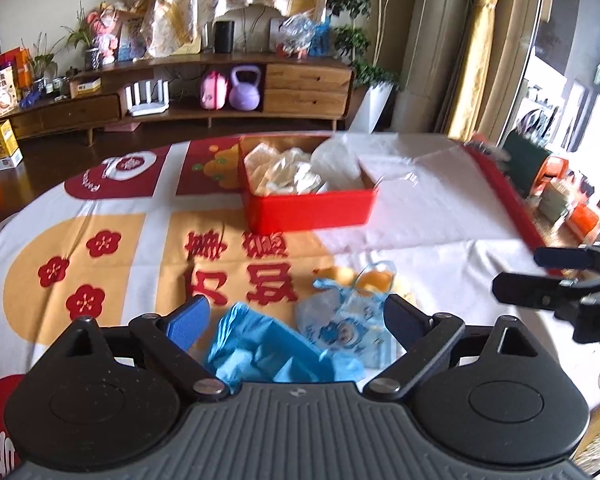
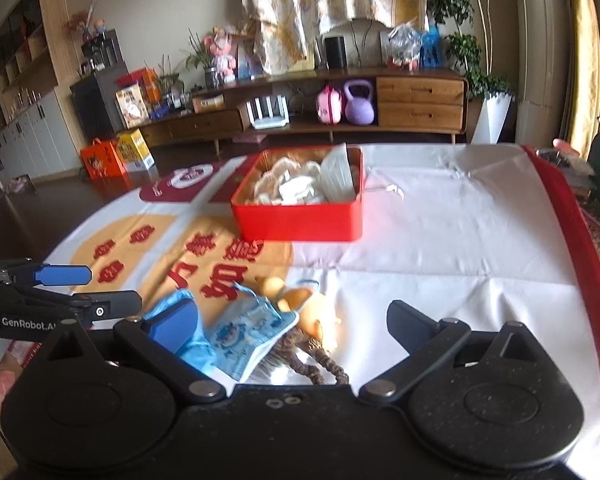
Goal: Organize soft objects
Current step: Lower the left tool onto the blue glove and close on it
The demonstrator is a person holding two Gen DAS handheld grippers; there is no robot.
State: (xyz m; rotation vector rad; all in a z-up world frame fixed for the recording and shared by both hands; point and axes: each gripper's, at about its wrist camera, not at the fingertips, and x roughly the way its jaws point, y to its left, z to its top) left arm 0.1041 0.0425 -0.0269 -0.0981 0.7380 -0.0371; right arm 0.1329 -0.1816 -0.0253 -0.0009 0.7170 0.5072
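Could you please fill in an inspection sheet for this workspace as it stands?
Surface: table under a white cloth with red and yellow prints and a red edge.
Job's things: red tin, open, holding pale soft items; blue crumpled cloth, printed blue pouch and yellow plush toy lie on the cloth near the grippers.
Clutter: a brown braided piece beside the toy.
Grippers: left gripper and right gripper, both with jaws open, holding nothing.
Cables: nothing seen on the table.
Surroundings: wooden sideboard with a purple kettlebell, potted plants, curtains.
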